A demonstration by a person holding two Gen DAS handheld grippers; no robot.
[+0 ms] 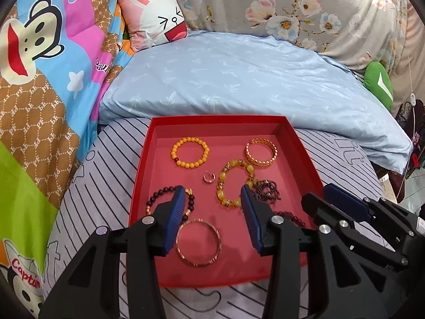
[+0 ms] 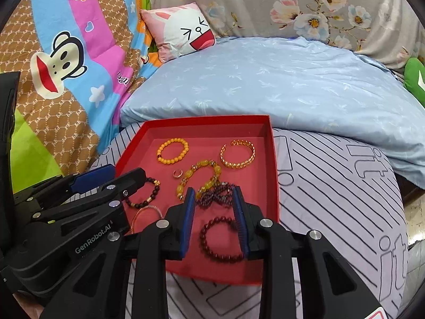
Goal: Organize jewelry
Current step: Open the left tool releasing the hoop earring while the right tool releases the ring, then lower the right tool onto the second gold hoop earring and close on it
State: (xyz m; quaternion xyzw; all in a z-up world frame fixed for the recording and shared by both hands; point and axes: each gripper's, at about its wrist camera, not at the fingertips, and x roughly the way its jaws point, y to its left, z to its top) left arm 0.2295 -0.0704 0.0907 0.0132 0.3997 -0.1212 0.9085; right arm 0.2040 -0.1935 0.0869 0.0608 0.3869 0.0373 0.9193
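Observation:
A red tray (image 1: pixel 302 148) (image 2: pixel 273 159) lies on the striped bed sheet and holds several pieces of jewelry: an orange bead bracelet (image 1: pixel 190 152) (image 2: pixel 172 150), a gold cuff (image 1: pixel 261 152) (image 2: pixel 238 154), a small ring (image 1: pixel 209 178) (image 2: pixel 177 173), a yellow stone bracelet (image 1: pixel 233 183) (image 2: pixel 199 178), a purple chip bracelet (image 1: pixel 267 190) (image 2: pixel 217 195), a dark bead bracelet (image 1: pixel 159 199) (image 2: pixel 144 192), a thin rose-gold bangle (image 1: pixel 198 242) (image 2: pixel 146 215) and a dark red bead bracelet (image 2: pixel 220 239). My left gripper (image 1: pixel 213 195) hangs open and empty over the tray. My right gripper (image 2: pixel 212 196) is open and empty around the purple and red bracelets.
A light blue quilt (image 1: pixel 239 79) lies behind the tray. A cartoon monkey blanket (image 1: pixel 39 93) is at the left, a pink rabbit pillow (image 1: pixel 156 21) at the back, a green cushion (image 1: pixel 379 85) at the right. The bed edge and floor show at far right (image 2: pixel 414 212).

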